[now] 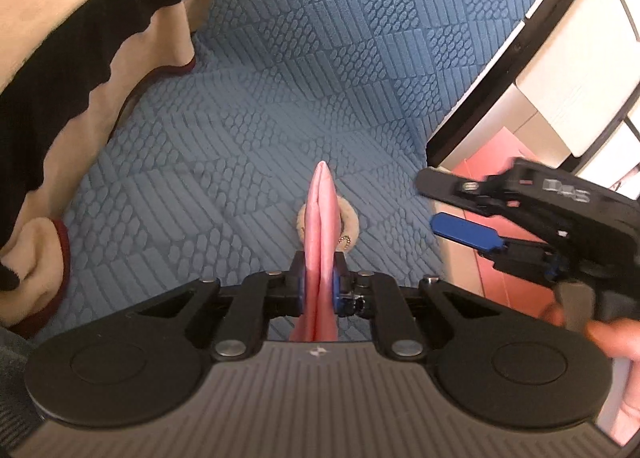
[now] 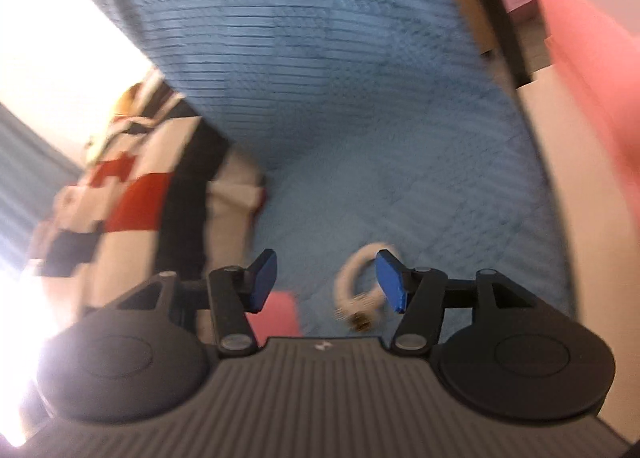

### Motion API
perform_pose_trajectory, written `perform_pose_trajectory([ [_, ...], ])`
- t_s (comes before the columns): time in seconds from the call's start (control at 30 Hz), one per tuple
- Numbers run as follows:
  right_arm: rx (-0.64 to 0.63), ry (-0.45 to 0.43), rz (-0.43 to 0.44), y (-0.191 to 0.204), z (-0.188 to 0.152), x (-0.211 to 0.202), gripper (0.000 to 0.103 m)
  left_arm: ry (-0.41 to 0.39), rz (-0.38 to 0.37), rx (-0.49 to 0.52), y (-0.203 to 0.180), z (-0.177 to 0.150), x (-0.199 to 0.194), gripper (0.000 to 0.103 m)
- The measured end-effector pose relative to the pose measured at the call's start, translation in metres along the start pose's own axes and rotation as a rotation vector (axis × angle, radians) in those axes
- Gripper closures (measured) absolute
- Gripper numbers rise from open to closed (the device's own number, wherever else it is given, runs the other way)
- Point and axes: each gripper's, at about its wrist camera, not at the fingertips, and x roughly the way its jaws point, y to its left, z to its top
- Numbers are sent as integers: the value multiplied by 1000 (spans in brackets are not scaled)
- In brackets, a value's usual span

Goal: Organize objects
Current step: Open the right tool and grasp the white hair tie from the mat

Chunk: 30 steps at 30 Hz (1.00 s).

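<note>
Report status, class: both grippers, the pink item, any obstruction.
Left gripper shut on folded pink cloth. Right gripper open, empty. Cream ring lies on blue bedspread below. Path clear.

One pink folded cloth point(image 1: 319, 226) sits clamped between the left gripper's point(image 1: 319, 290) fingers, and one cream fuzzy ring point(image 1: 352, 224) lies just beyond them. One patterned blanket point(image 1: 72, 58) lies left of the fingers, one pink box point(image 2: 592, 42) right.
</note>
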Motion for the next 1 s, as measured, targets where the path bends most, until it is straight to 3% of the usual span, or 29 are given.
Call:
perform_pose_trajectory([
  [0.17,-57,60,-108,4,-3,34,63,6,5,-6,2,1,2,88],
  [0.4,-143,109,-220,8,-12,69,70,15,-1,-27,6,3,4,88],
  [0.6,-344,109,-294,32,-22,84,74,10,-15,-16,5,4,6,88],
  [0.7,-470,116,-339,45,-32,89,90,15,-15,-3,5,4,9,88],
  [1.0,-396,78,-272,41,-11,61,93,20,3,35,3,8,17,88],
])
